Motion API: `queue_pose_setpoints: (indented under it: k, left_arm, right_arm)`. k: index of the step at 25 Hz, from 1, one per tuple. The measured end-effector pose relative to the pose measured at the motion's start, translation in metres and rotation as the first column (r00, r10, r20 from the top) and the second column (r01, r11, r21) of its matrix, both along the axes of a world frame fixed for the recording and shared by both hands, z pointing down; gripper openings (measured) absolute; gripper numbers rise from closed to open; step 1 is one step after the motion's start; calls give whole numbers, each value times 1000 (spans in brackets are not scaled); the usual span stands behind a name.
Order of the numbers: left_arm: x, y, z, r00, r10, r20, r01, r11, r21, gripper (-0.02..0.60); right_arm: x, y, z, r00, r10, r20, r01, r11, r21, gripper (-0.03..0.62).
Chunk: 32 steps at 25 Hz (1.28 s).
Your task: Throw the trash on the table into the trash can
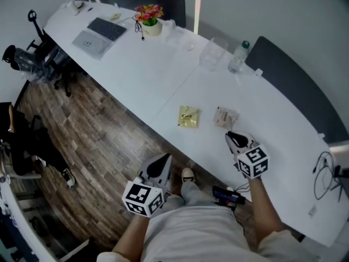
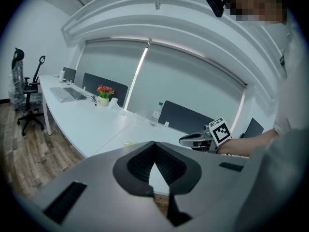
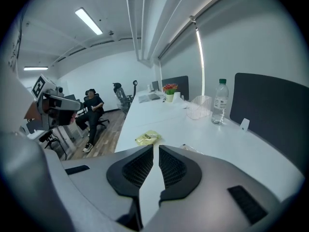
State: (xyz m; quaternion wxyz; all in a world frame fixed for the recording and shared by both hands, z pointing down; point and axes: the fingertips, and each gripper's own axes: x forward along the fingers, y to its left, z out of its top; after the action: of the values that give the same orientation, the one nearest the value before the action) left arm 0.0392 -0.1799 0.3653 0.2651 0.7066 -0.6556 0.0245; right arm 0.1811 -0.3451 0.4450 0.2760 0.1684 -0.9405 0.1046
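Closest in, the left tongs (image 1: 162,162) hang over the wood floor (image 1: 103,146), off the white table (image 1: 163,75) altogether. They sit on the near side of the yellow wrapper (image 1: 188,116), a little to its left and well short of it. The jaws are pinched together at the tips, and there's nothing in them.

Next out, the right tongs (image 1: 233,138) are above the tabletop, to the right of the yellow wrapper and a touch nearer than it. Their jaws are drawn together to a thin slit, and they're empty too. In their own view the yellow wrapper lies flat on the table just past the jaw tips, slightly left of where they point, clear of both pads.

Level with the yellow wrapper and just to its right is a second piece of trash, a pale wrapper (image 1: 224,117). It's flat on the table, apart from the yellow one. The right tongs' tips are just short of its near edge, and I can't tell whether they touch it.

Farther back, beyond the yellow wrapper and to its right, stand a clear container (image 1: 212,52) and an upright water bottle (image 1: 239,56). Past the wrapper to the left, far along the table, are a flower pot (image 1: 150,19) and then a laptop (image 1: 101,35). Office chairs (image 1: 32,53) stand on the floor out at that far end.
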Motion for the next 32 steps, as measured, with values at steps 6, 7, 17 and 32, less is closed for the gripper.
queue_pose_setpoints:
  k: [6,7,17,32]
  left_arm:
    - [0,-18,13,1000,-7,-12,6,1000,-28,0]
    - [0,-19,15,1000,-6,-14,6,999,-35,0]
    - [-12,-25,30,1000,-19,-3,19,996,-91,0]
    - [-26,-16,39,998,-61,-14,59,991,-119,0]
  right_arm:
    - [-3,-31,32,998,-13,-65,13,1000,-6,151]
    - [-3,-36,39,997,-11,-80,11,1000,-6,174]
    - [-8,-75,97,983,-10,-186,9,1000,-8,276]
    - [-10,-84,127,964,9,-265,-17,999,-27,243]
